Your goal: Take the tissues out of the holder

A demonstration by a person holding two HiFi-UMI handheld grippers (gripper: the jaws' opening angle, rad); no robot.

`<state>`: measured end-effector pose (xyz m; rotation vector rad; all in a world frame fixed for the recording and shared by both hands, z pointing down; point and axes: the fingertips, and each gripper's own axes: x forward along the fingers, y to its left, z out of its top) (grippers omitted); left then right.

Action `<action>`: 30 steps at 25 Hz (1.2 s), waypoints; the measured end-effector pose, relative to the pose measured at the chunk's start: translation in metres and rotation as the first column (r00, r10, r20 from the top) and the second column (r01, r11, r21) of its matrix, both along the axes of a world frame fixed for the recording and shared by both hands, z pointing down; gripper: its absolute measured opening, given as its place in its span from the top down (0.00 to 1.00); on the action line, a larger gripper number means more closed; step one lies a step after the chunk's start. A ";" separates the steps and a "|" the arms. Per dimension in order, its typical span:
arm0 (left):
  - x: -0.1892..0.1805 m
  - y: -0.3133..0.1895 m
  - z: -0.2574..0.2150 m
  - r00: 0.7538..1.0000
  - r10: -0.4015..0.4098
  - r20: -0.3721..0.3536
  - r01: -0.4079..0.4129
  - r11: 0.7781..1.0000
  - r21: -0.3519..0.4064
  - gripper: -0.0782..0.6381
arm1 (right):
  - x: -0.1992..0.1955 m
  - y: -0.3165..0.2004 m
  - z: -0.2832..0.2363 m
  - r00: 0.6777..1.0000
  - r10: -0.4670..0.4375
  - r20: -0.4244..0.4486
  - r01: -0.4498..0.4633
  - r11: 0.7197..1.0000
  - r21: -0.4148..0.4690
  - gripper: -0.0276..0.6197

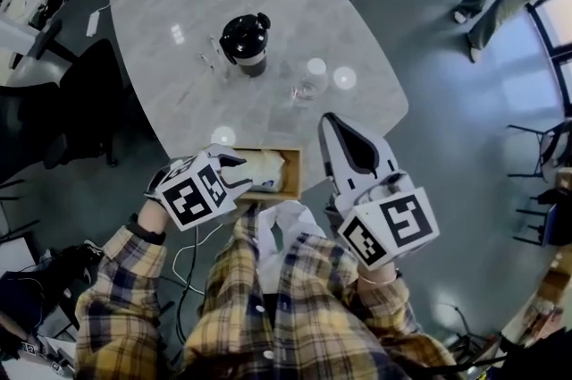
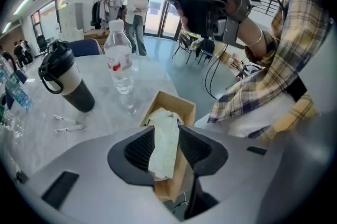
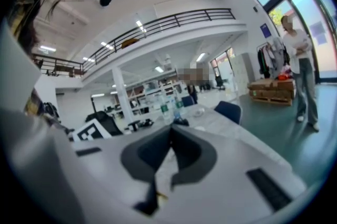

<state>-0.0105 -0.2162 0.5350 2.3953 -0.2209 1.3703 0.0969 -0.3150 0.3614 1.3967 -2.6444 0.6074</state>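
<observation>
Only its own view shows the left gripper (image 2: 167,136) clamping a tissue (image 2: 163,152).

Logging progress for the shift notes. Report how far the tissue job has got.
Done: the left claw is shut on a tissue. In hand: that tissue reaches back into the holder, so it is not clear of it yet. The right claw is shut and empty, off to the holder's side. Left: pull this tissue free, then any others inside; I cannot tell how many there are.
</observation>
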 end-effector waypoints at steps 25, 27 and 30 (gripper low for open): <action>-0.013 0.026 0.109 0.905 0.259 0.337 -0.256 0.965 -0.053 0.69 | 0.008 0.013 0.023 0.999 0.032 -0.003 -0.032 0.997 -0.067 0.94; -0.012 0.024 0.115 0.902 0.254 0.350 -0.251 0.966 -0.054 0.69 | 0.007 0.013 0.023 0.999 0.033 -0.004 -0.033 0.997 -0.068 0.94; -0.012 0.025 0.120 0.901 0.257 0.349 -0.246 0.966 -0.076 0.69 | 0.008 0.014 0.023 0.999 0.037 -0.005 -0.037 0.997 -0.069 0.94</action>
